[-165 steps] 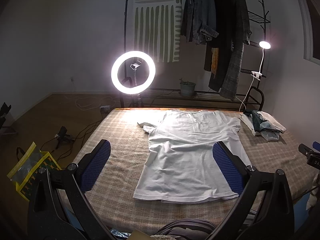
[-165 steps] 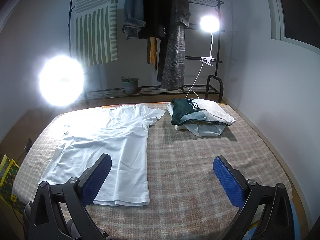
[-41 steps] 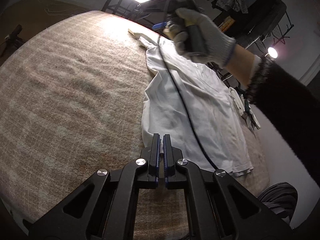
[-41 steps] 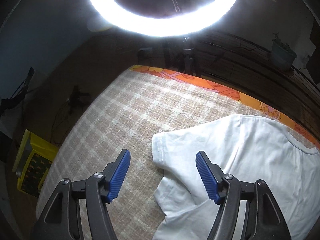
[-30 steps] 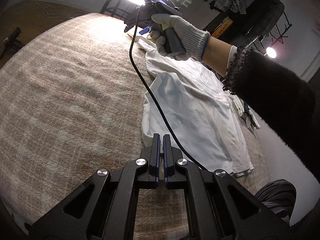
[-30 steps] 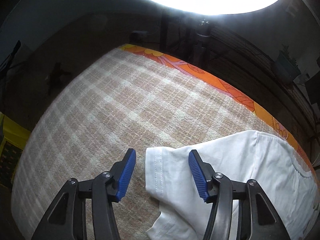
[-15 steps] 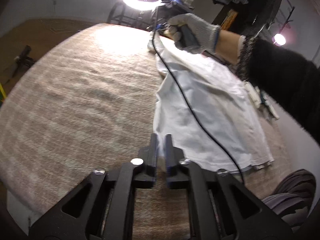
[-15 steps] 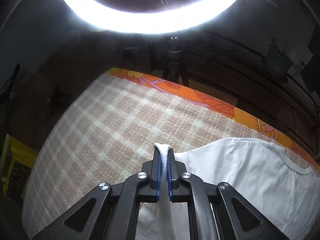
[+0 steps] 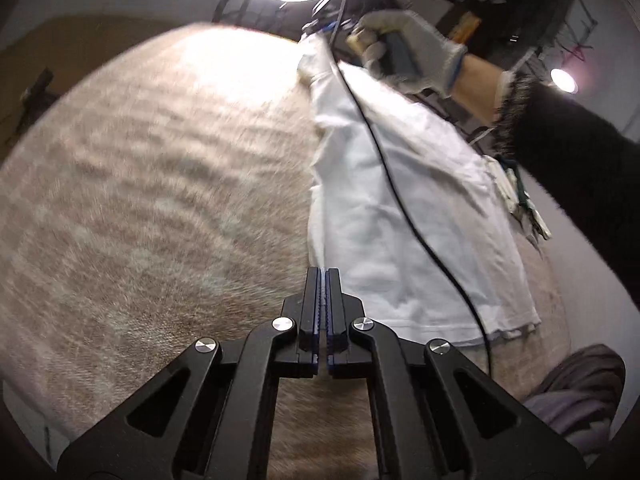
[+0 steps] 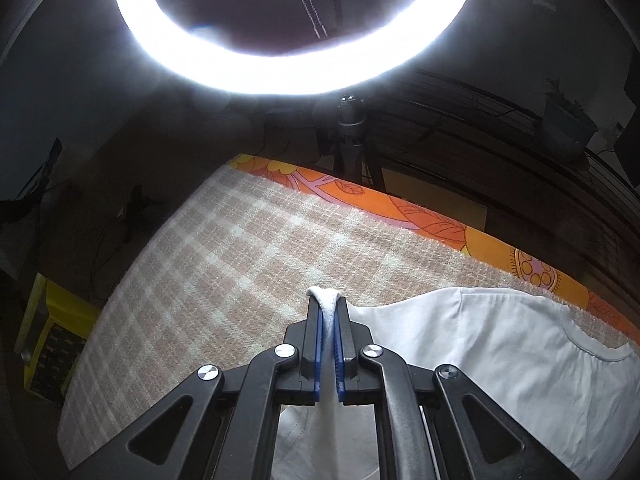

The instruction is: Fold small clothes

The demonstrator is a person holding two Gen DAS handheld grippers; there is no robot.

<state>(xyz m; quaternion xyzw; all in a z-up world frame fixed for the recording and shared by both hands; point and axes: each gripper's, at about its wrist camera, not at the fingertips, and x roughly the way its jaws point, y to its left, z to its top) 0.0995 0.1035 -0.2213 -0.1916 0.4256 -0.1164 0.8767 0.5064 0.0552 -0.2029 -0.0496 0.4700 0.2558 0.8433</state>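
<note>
Two grips: we hold one long side of the white T-shirt (image 9: 404, 208), no fold laid yet.
Right gripper (image 10: 328, 312): jaws clamped on a bunched sleeve (image 10: 325, 300) near the far edge of the bed.
Left gripper (image 9: 322, 280): jaws pressed together on the shirt's hem corner, as far as we can judge, toward the near edge.
Shirt: thin, limp cotton, mostly flat on the plaid blanket (image 9: 160, 200).
Blanket: coarse woven checks, beige and cream; orange flowered sheet (image 10: 400, 212) at its far edge.
Left to do: carry this side across, fold the other, then halve.
Folded pile (image 9: 524, 208): at the bed's right edge.
</note>
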